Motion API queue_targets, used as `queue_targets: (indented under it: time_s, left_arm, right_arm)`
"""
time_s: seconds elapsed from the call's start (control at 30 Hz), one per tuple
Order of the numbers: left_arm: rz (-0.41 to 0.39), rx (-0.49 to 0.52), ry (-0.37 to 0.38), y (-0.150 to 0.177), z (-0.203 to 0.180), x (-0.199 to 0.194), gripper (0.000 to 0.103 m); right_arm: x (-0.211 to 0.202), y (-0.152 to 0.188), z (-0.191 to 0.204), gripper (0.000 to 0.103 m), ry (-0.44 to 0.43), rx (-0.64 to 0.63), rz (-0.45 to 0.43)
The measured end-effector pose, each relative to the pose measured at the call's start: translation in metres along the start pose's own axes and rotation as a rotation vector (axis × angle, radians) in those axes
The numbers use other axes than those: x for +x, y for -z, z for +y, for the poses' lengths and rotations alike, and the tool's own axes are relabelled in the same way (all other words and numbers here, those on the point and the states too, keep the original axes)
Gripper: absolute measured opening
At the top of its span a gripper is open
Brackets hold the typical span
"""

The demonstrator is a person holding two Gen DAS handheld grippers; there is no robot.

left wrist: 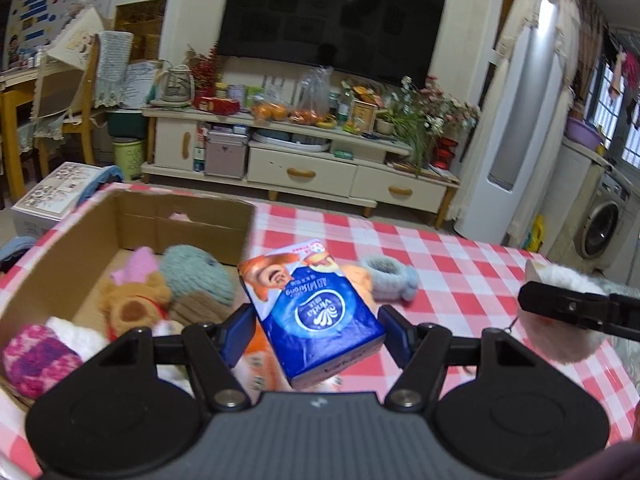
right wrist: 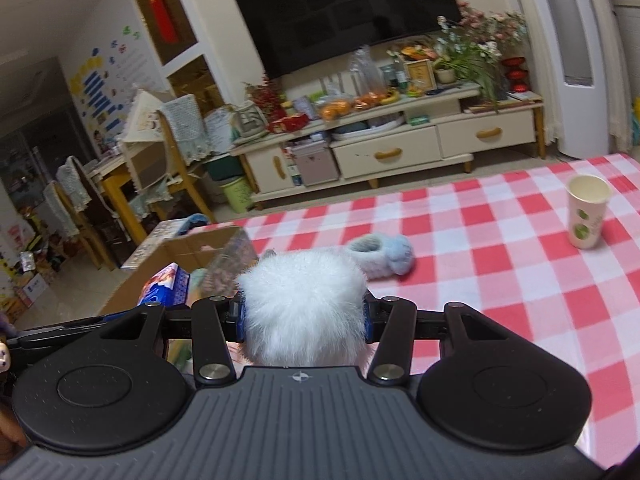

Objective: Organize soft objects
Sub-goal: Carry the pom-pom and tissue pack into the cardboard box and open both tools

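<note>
Clamped between the left gripper's blue pads, a blue tissue pack hangs over the red-checked tablecloth, long axis pointing away toward the television, beside the cardboard box. From the right wrist, the right gripper squeezes a white fluffy ball above the cloth.

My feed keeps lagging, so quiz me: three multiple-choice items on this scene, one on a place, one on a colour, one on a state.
1. Where is the paper cup? A in the box B on the tablecloth C on the TV stand
2. The tablecloth is checked in: A red and white B green and white C blue and yellow
3. The right gripper is: A open, empty B shut on a white fluffy toy C shut on the tissue pack

Key: 1 B, it stands on the cloth. 2 A, red and white squares. 3 B, white fluffy toy sits pinched between the fingers.
</note>
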State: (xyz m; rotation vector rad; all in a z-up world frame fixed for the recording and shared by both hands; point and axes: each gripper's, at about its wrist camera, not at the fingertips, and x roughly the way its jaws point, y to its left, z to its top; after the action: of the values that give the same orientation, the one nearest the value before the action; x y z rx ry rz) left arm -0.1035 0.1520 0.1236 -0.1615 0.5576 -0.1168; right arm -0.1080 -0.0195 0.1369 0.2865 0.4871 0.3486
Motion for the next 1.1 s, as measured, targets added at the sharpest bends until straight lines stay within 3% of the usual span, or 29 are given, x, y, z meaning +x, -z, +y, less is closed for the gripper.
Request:
queue_targets:
  time_s: [0.67,1.1]
  left_arm:
    - [-0.03,-0.138,-0.207,-0.028,0.105,0.009,0.067]
    - [0.022,-0.15,-0.242,-0.027,0.135,0.036,0.067]
  right_arm:
    - [0.084,-0.038,0.104,0.06,-0.236,-0.124,0.027]
    - [0.146,-0.039,0.134,0.06,-0.282,-0.178,0.077]
